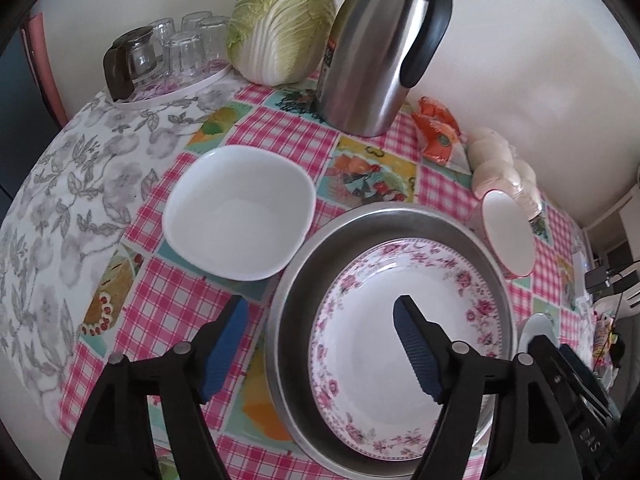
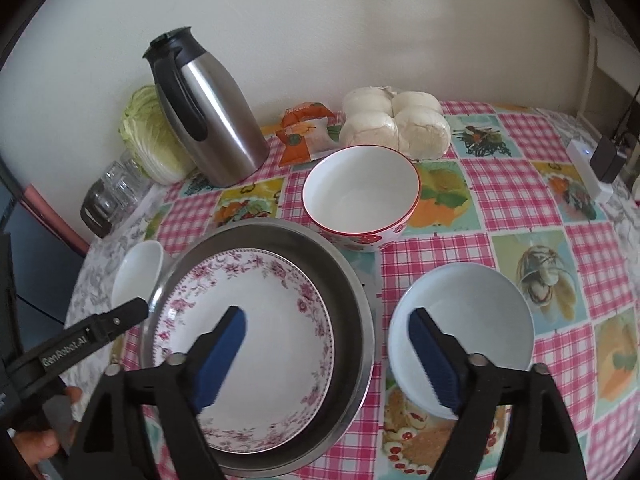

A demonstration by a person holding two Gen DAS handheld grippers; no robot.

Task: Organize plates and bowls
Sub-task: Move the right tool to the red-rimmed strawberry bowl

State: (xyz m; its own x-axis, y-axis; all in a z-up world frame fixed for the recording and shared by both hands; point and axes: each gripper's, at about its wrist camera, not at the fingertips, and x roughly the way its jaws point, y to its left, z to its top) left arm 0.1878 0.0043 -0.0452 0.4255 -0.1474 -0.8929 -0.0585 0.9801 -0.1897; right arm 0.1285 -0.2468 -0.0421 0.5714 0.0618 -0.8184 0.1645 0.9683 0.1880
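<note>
Floral porcelain plate (image 1: 396,336) inside round steel pan (image 1: 304,280), left gripper (image 1: 320,344) and right gripper (image 2: 326,346) both spread wide, empty

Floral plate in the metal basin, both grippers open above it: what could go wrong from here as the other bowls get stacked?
1. The floral plate sits off-centre in the metal basin; a bowl set on it might tip.
2. The square white bowl lies close beside the basin, so the left gripper could knock one while grasping the other.
3. The right gripper straddles the basin rim and the pale blue bowl; lowering carelessly might clip either.
</note>
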